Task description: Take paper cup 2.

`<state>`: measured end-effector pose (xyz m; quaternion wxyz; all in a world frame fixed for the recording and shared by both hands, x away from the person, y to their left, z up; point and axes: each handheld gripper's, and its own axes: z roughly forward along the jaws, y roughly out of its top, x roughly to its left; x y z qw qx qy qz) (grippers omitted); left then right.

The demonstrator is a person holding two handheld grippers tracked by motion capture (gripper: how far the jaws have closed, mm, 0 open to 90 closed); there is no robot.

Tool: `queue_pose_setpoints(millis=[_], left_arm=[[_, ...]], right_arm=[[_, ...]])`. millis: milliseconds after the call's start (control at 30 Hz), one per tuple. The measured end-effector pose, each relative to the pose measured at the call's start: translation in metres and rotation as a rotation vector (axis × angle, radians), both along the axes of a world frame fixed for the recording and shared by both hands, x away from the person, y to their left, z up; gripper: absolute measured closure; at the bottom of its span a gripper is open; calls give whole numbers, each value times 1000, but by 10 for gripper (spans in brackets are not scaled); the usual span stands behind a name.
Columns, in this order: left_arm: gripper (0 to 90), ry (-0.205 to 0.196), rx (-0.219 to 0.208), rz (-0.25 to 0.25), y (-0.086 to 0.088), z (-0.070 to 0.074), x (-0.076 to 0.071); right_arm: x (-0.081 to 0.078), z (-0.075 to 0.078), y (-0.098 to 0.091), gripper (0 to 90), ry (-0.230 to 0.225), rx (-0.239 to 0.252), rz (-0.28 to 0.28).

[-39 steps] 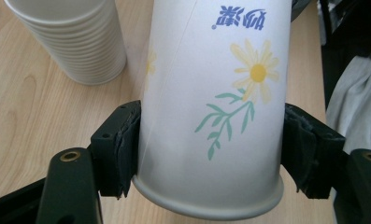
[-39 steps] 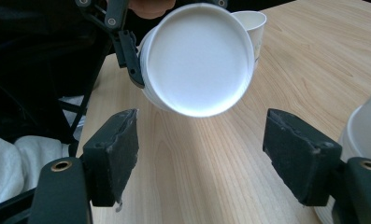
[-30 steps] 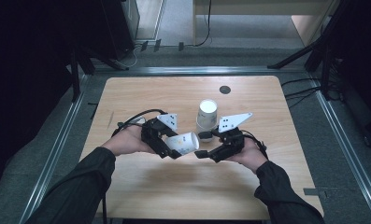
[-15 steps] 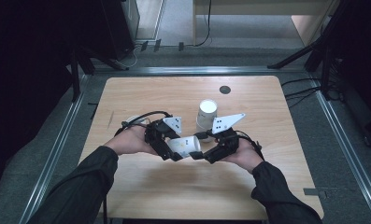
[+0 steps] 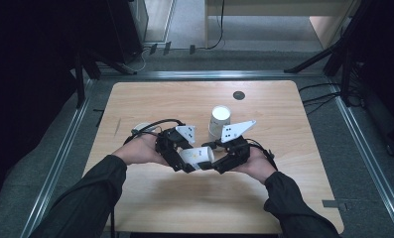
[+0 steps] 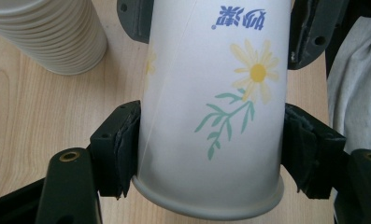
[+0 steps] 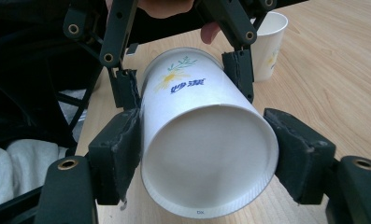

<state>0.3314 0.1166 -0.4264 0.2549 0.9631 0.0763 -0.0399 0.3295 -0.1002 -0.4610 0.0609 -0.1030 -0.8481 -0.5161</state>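
Observation:
A white paper cup (image 5: pixel 198 154) printed with a daisy lies on its side just above the table, held between both grippers. My left gripper (image 5: pixel 188 161) is shut on its rim end, and in the left gripper view (image 6: pixel 206 154) both pads press the cup (image 6: pixel 211 93) near the rim. From the other side my right gripper (image 5: pixel 213 159) has the cup's base. Its jaws have just been closing, and in the right gripper view (image 7: pixel 206 154) the pads sit against the cup (image 7: pixel 206 140) on either side of its bottom.
A stack of paper cups (image 5: pixel 219 119) stands upright just beyond the grippers, close to the right one. A dark round hole (image 5: pixel 238 95) marks the table (image 5: pixel 135 208) farther back. Pale cloth (image 5: pixel 142 128) lies by the left hand.
My right gripper has moved left up to the cup's base and its jaws have narrowed around it. The left gripper has kept its hold and stayed put.

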Motion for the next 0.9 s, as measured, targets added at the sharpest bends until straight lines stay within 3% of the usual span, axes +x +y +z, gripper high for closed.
queue_pose_setpoints(millis=[333, 567, 700, 900], left_arm=[[280, -7, 10, -15, 0, -1, -1], [260, -11, -6, -5, 1, 1, 0], [210, 1, -33, 6, 3, 2, 1], [170, -20, -91, 48, 8, 2, 1]], right_arm=[[0, -1, 1, 338, 4, -14, 17], [0, 1, 0, 343, -10, -7, 11], [0, 2, 0, 347, -9, -4, 6], [0, 4, -4, 347, -8, 11, 2]])
